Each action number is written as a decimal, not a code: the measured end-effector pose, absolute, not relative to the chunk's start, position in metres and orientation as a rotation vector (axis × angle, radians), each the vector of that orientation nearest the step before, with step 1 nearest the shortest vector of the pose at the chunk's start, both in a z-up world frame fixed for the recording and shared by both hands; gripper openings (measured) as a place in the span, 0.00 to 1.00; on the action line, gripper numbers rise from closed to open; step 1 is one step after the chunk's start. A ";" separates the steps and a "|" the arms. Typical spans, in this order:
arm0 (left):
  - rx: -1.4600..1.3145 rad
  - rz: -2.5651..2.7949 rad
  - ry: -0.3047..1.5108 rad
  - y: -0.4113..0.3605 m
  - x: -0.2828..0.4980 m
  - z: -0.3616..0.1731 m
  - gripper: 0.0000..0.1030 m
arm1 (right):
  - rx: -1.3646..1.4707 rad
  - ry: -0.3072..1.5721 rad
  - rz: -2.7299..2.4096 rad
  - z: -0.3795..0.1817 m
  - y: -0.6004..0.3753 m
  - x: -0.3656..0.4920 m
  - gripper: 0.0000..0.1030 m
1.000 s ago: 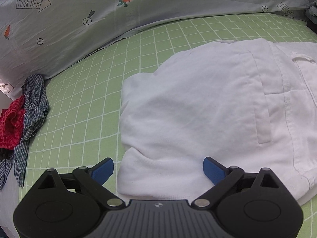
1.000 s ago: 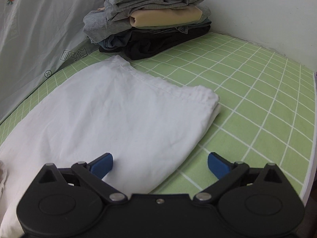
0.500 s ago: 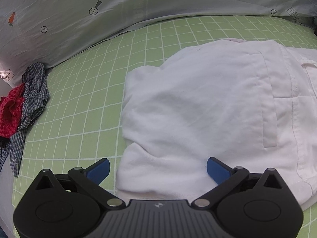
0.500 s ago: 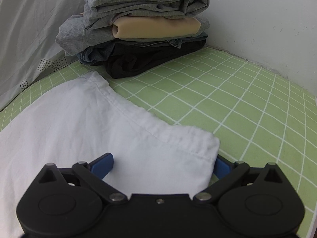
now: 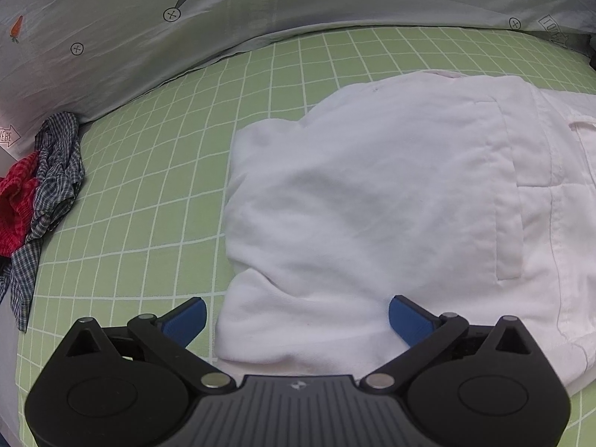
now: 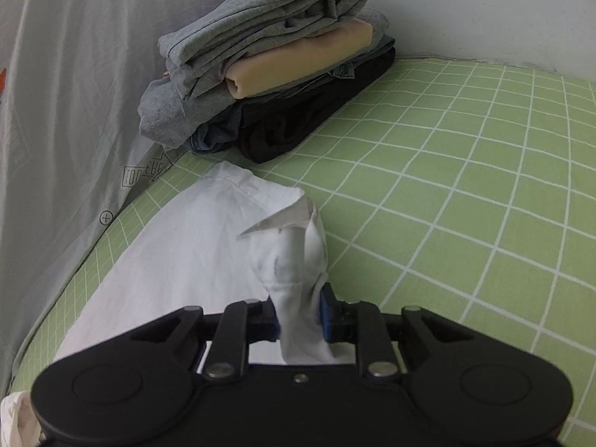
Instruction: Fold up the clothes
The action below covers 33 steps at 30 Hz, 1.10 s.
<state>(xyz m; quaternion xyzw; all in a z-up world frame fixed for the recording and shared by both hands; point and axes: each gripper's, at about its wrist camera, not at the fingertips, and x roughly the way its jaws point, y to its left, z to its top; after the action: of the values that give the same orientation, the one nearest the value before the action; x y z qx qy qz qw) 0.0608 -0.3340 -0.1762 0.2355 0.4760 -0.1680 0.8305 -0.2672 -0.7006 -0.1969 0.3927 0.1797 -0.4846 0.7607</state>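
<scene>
While the white trousers (image 5: 372,201) lie flat on the green sheet (image 6: 465,193), their hem corner is pinched between the clenched fingers of the right gripper (image 6: 300,316) and bunches up softly. Light and limp, the cloth will drape, so hems and waistband look the best holds. The left gripper (image 5: 296,314) hovers low over the waist end, jaws spread, gripping nothing.
</scene>
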 end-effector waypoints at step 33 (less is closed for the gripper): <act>0.346 -0.428 1.084 -0.303 0.065 -0.174 1.00 | 0.931 0.633 -0.036 -0.156 -0.500 -0.082 0.23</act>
<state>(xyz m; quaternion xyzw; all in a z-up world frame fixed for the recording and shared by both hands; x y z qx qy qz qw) 0.0653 -0.3032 -0.1744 0.1626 0.5092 -0.2012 0.8208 -0.0816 -0.4997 -0.1560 0.4413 0.3002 -0.0172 0.8455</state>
